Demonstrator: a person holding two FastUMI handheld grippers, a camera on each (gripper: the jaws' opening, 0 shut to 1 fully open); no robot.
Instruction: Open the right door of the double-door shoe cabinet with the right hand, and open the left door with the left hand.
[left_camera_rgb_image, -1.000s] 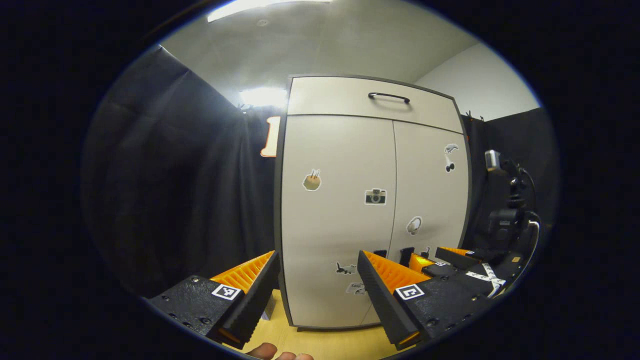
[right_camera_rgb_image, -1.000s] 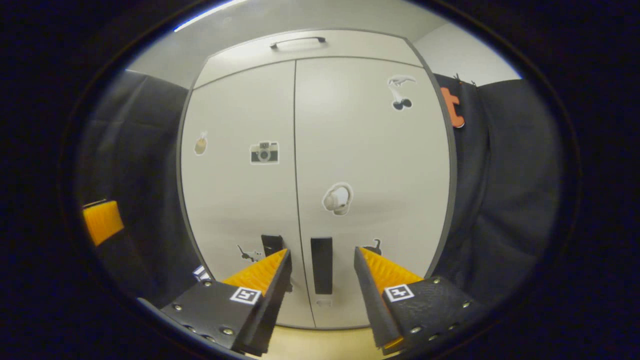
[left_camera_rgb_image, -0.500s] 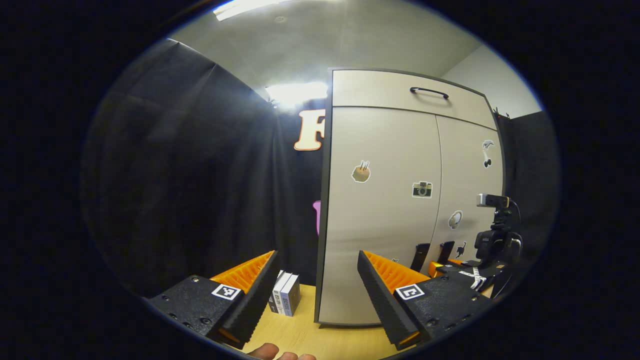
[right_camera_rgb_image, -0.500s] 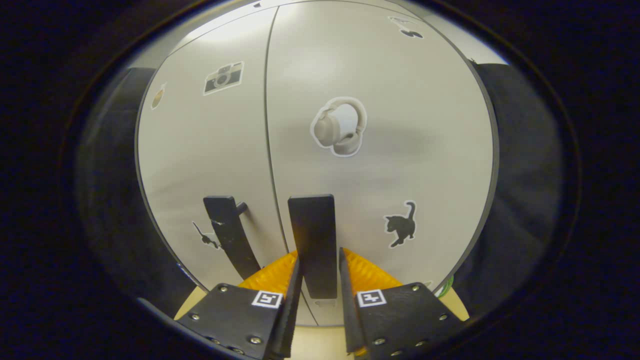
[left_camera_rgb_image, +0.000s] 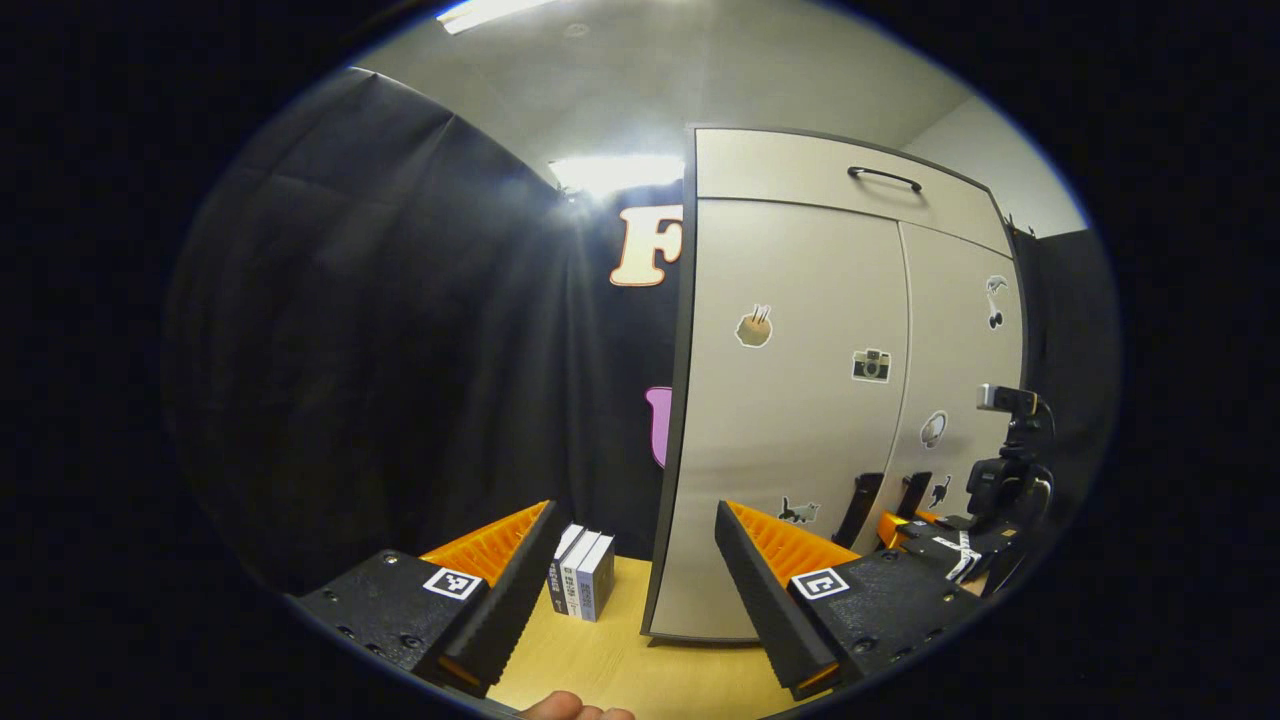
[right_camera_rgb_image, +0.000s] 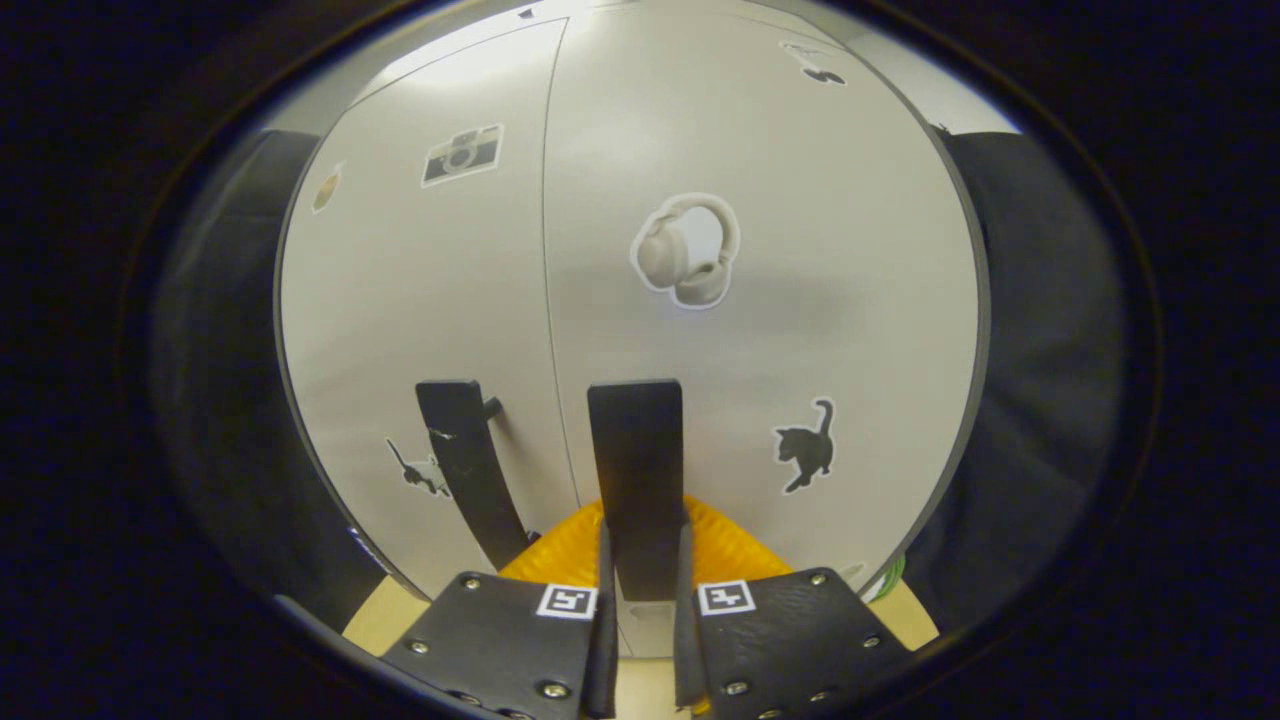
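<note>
Left gripper view: the shoe cabinet (left_camera_rgb_image: 800, 420) stands upright on the pale wood worktop (left_camera_rgb_image: 620, 660), right of centre, seen at an angle from its left side. Pale grey fronts in a dark frame; a drawer across the top with a dark bar handle (left_camera_rgb_image: 884, 177); below it two tall doors, both flush and closed. The left door (left_camera_rgb_image: 790, 400) carries a small food sticker, a camera sticker (left_camera_rgb_image: 871, 365) and a dark animal sticker low down; the right door (left_camera_rgb_image: 955, 380) shows a headphone sticker (left_camera_rgb_image: 933, 428). Two dark vertical door handles sit side by side near the bottom, at the centre seam. The left gripper (left_camera_rgb_image: 635, 560) hangs well short of the cabinet, jaws wide apart with nothing between them. Beyond its left finger, a few small books (left_camera_rgb_image: 582, 585) stand on the worktop just beside the cabinet's left edge. Low at right, the right gripper (left_camera_rgb_image: 915, 520) sits at the door handles, with a small camera on a mount above it. A fingertip shows at the bottom edge. Right gripper view: close up on the lower doors, the seam running just left of centre. The right door (right_camera_rgb_image: 770, 300) bears the headphone sticker (right_camera_rgb_image: 686, 250) and a black cat sticker (right_camera_rgb_image: 805, 445). The right door's handle (right_camera_rgb_image: 636, 470) is a flat dark upright bar; the right gripper (right_camera_rgb_image: 640, 570) has its jaws narrowed onto the bar's lower end, one finger pressed on each side. The left door's handle (right_camera_rgb_image: 465, 460) stands free just to the left, apart from the fingers. Both doors lie flat against the cabinet.
</note>
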